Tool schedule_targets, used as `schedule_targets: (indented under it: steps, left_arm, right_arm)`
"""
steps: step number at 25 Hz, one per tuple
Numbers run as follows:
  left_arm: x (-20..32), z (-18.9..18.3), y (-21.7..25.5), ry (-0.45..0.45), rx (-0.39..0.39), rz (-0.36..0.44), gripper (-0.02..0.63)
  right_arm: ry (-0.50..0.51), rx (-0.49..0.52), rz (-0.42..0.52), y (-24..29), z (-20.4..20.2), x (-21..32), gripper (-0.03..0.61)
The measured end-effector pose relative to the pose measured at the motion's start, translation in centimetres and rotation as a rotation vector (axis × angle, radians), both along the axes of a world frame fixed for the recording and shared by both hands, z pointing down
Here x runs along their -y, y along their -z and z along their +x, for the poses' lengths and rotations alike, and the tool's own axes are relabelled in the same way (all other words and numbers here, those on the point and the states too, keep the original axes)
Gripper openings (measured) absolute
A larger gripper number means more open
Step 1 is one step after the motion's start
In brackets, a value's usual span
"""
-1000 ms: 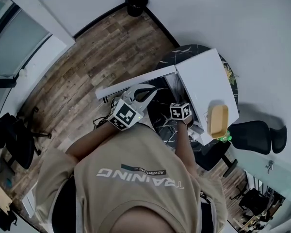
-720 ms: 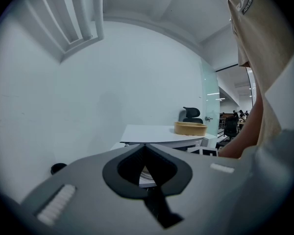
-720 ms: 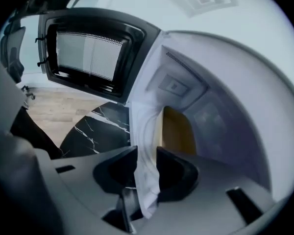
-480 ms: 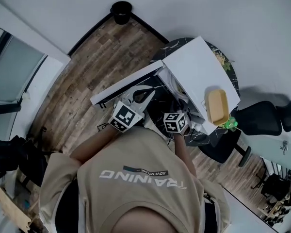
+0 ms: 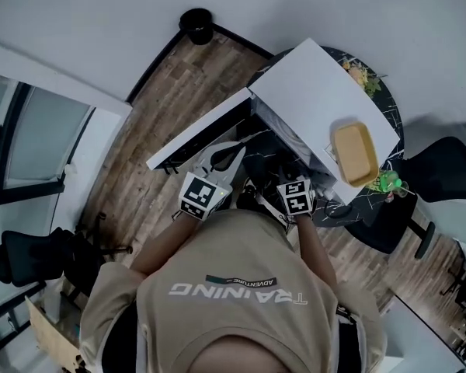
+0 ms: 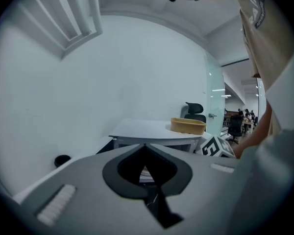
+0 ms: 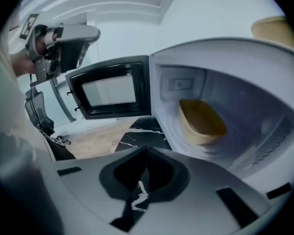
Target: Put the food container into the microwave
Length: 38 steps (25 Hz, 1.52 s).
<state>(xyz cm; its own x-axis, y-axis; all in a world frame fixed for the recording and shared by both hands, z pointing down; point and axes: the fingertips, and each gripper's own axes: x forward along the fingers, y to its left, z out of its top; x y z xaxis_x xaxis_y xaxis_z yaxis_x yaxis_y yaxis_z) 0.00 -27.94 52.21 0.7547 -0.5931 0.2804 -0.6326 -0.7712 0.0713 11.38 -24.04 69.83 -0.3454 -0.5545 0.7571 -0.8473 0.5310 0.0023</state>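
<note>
Over the last second the right claw (image 7: 146,153) has drawn back from the mouth of the white microwave oven (image 5: 326,99). Its tips are together with nothing between them. The shallow yellow plastic food tub (image 7: 202,122) sits inside the cavity, at two o'clock from that claw and free of it, so the placing looks done. The black-framed glass door (image 7: 110,89) hangs open toward ten o'clock, and shutting it is probably all that remains. The left claw (image 6: 145,148) is also closed and empty, held near the door. A second yellow tub (image 5: 355,152) rests on the oven's roof. The oven stands on a round black marble tabletop (image 7: 137,137). Around it are a wood-plank floor (image 5: 179,76), a black bin (image 5: 196,22) at twelve o'clock and a black office chair (image 5: 443,169) at three.
</note>
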Motion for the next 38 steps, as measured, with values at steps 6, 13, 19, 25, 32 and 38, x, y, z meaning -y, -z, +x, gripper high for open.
schedule_targets:
  steps: [6, 13, 19, 25, 32, 38]
  left_arm:
    - [-1.1, -2.1, -0.6, 0.114, 0.013, -0.027, 0.003]
    - [-3.4, -2.5, 0.3, 0.097, 0.006, -0.008, 0.003]
    - [-6.9, -4.8, 2.0, 0.102, -0.024, 0.045, 0.003]
    - [-11.8, -7.5, 1.2, 0.118, -0.093, 0.028, 0.003]
    - [-14.9, -6.7, -1.2, 0.114, -0.203, 0.024, 0.003]
    - [-14.0, -6.8, 0.2, 0.143, -0.238, 0.062, 0.003]
  right_arm:
    - [0.135, 0.005, 0.020, -0.4, -1.9, 0.4, 0.011]
    - [0.140, 0.151, 0.066, 3.7, -5.2, -0.9, 0.011]
    - [0.118, 0.160, 0.163, 7.3, -7.2, -1.7, 0.009]
    - [0.127, 0.128, 0.177, 9.7, -9.8, -6.9, 0.011]
    - [0.073, 0.181, 0.152, 11.6, -10.7, -11.8, 0.009]
    - [0.093, 0.090, 0.230, 14.6, -9.5, -12.4, 0.011]
